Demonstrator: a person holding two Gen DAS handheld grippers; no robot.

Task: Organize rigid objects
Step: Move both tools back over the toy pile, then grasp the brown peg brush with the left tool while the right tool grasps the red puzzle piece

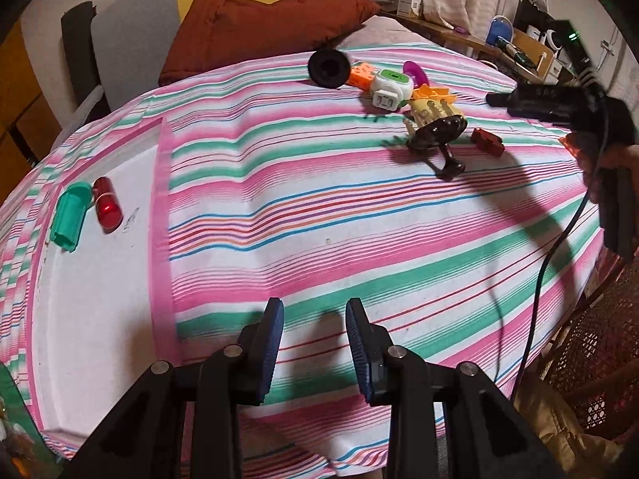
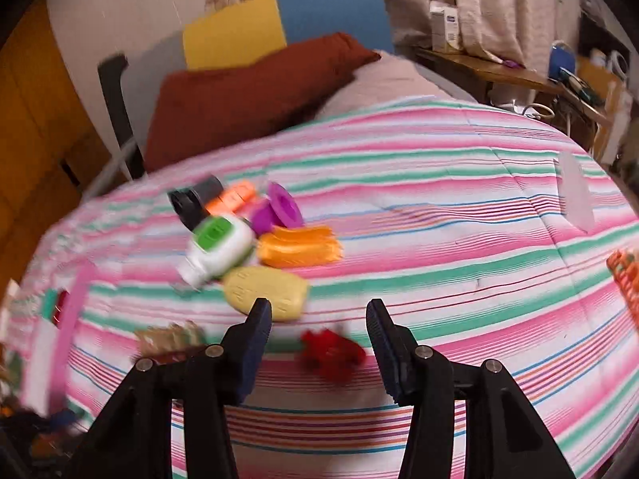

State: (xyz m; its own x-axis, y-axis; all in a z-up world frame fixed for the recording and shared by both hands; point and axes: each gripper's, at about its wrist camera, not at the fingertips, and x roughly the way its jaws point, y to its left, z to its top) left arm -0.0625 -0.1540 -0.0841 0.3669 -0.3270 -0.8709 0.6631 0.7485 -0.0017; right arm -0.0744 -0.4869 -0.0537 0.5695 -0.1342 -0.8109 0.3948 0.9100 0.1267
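Note:
A pile of small rigid objects lies on the striped cloth: a black round piece (image 1: 328, 68), a white and green plug (image 1: 389, 90), an orange piece (image 1: 433, 94), a yellow comb-like piece (image 1: 429, 113), a dark brown hook (image 1: 437, 135) and a small red piece (image 1: 487, 141). A white tray (image 1: 100, 279) at the left holds a green cap (image 1: 72, 215) and a red capsule (image 1: 107, 204). My left gripper (image 1: 314, 343) is open and empty above the cloth. My right gripper (image 2: 319, 343) is open, just above the red piece (image 2: 331, 353), beside the yellow piece (image 2: 265, 291). The right view is blurred.
A rust-red pillow (image 1: 255, 28) lies behind the cloth. A wooden shelf (image 1: 479, 42) with boxes and clutter stands at the back right. The right gripper's body (image 1: 559, 103) and its cable (image 1: 547, 279) show at the right in the left wrist view. A woven chair (image 1: 591, 379) is at the right.

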